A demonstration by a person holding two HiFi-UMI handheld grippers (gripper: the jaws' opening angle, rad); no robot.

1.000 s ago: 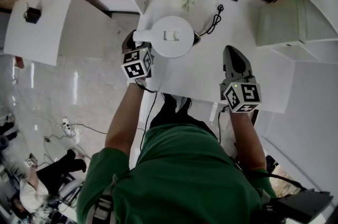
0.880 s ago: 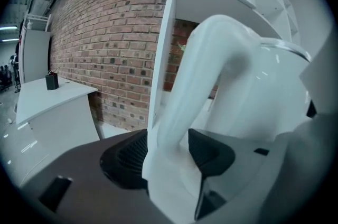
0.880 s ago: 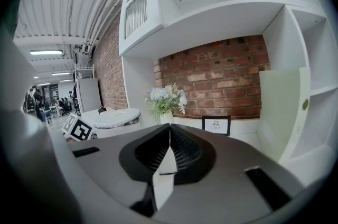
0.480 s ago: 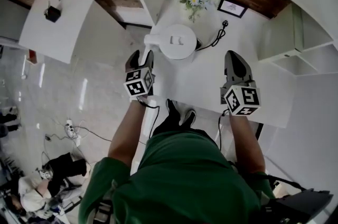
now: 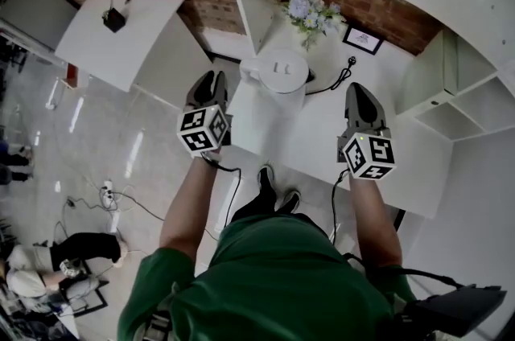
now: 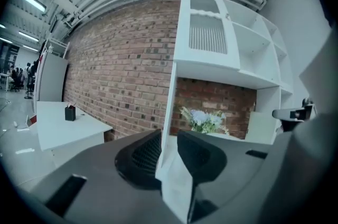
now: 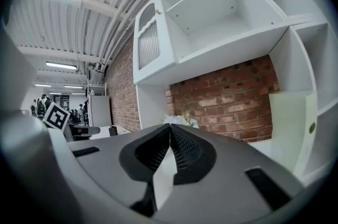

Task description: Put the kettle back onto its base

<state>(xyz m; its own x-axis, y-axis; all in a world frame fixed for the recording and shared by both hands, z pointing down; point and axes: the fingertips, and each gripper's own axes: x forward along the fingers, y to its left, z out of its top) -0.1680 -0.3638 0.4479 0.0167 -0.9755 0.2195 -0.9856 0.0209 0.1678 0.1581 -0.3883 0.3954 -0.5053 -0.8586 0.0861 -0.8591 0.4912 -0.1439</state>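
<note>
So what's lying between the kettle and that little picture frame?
A black cord with its plug, lying loose on the white table; the head view shows it.

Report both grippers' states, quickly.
Left gripper: jaws closing, narrow gap, nothing between them.
Right gripper: shut, empty.
</note>
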